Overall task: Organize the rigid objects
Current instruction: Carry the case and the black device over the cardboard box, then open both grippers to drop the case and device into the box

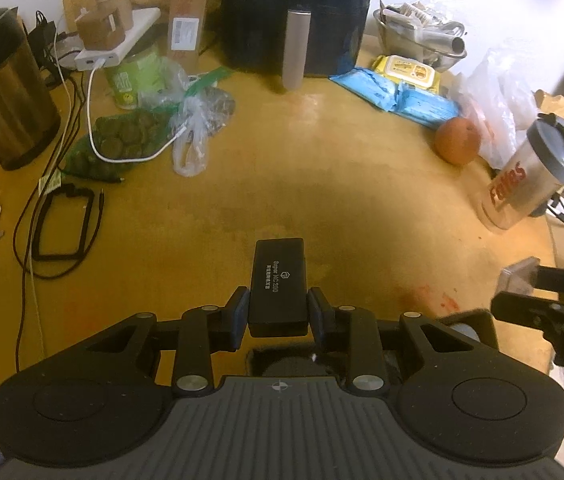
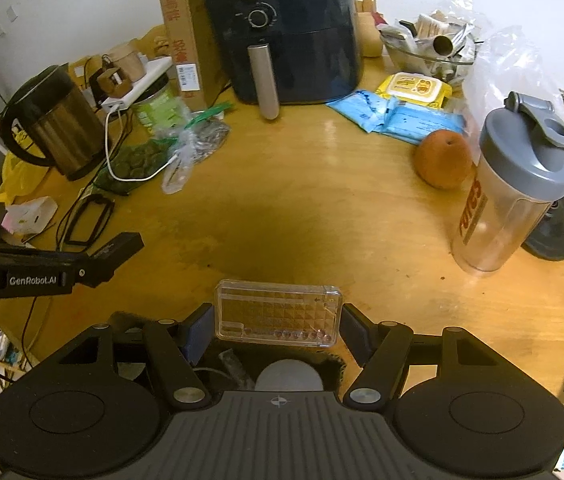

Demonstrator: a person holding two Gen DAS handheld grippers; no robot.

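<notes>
1. Round wooden table [image 2: 322,208]: clutter is pushed to the rim, which leaves its bare centre as the likely spot for sorting.
2. Air fryer [image 2: 286,32], at the far edge against the wall, out of my working area.
3. Kettle [image 2: 57,128], far left among the cables.
4. Shaker bottle [image 2: 518,192], upright at the right rim, just beside the orange [image 2: 442,158].
5. Clear plastic case [image 2: 277,314]: my right gripper [image 2: 277,324] clamps it by its short ends, lifted off the table, flat face up, so I judge it can be set down level.
6. Black box [image 1: 278,288]: my left gripper [image 1: 277,308] pinches its long sides near the base, held above the open centre, its far end pointing ahead.
</notes>
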